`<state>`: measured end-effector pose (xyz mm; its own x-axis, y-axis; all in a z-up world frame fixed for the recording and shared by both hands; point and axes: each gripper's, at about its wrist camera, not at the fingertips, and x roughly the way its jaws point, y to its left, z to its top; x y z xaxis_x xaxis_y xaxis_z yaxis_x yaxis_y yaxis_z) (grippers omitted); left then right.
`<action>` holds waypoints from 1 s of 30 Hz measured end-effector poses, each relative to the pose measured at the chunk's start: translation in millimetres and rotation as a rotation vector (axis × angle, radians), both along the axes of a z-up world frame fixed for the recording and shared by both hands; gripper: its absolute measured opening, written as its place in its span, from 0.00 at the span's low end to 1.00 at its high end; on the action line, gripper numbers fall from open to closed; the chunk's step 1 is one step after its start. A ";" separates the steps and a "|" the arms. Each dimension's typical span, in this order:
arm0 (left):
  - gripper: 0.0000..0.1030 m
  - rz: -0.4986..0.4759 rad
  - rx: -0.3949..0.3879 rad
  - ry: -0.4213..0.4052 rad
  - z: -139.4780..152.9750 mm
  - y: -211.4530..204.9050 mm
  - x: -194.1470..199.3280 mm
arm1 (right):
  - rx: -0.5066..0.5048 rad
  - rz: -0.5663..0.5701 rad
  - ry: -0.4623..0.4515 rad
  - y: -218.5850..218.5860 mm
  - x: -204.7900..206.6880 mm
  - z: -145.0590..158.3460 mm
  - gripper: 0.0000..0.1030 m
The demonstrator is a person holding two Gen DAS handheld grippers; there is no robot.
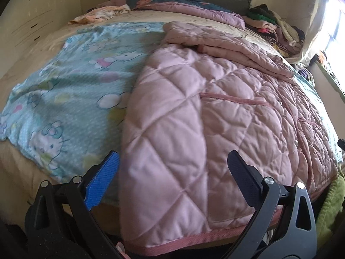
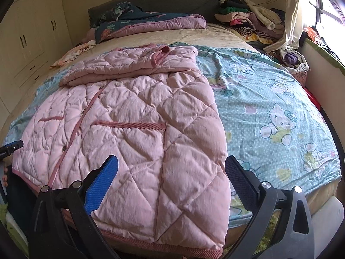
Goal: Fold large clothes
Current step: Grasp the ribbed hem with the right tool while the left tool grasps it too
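A pink quilted jacket [image 1: 194,112] lies flat on the bed, front up, its hem at the near bed edge. It also shows in the right wrist view [image 2: 133,116]. Both sides are folded in over the body and the top part is folded down across it. My left gripper [image 1: 173,159] is open, its fingers straddling the jacket's left folded edge near the hem. My right gripper [image 2: 171,164] is open above the jacket's right folded side near the hem. Neither holds anything.
A blue cartoon-print sheet [image 2: 269,108] covers the bed under the jacket. A rolled pink and dark floral quilt [image 2: 151,21] lies at the headboard. A pile of clothes [image 2: 248,15] sits at the far right corner by the window. White cupboards [image 2: 28,38] stand left.
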<state>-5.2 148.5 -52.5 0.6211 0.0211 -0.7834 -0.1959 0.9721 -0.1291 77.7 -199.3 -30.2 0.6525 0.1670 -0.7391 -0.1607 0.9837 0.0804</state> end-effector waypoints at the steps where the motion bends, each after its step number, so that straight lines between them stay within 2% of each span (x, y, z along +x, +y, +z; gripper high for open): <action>1: 0.91 0.002 0.000 0.000 -0.2 1.9 -1.5 | -0.003 0.002 0.003 -0.1 -1.0 -0.9 0.96; 10: 0.91 -0.019 -0.065 0.010 -9.8 12.1 -16.1 | -0.009 0.005 0.024 -4.5 -7.4 -6.5 0.96; 13: 0.76 -0.035 -0.080 0.023 -15.1 11.1 -18.9 | -0.012 0.005 0.040 -7.7 -9.5 -10.2 0.96; 17: 0.70 -0.039 -0.097 0.040 -21.4 10.3 -19.7 | -0.009 0.002 0.081 -14.6 -12.6 -18.7 0.96; 20: 0.70 -0.041 -0.124 0.053 -26.9 10.1 -20.4 | 0.001 -0.005 0.112 -20.3 -15.2 -26.4 0.96; 30: 0.70 -0.054 -0.112 0.070 -31.3 0.9 -28.2 | 0.067 -0.011 0.239 -35.6 -26.4 -57.0 0.96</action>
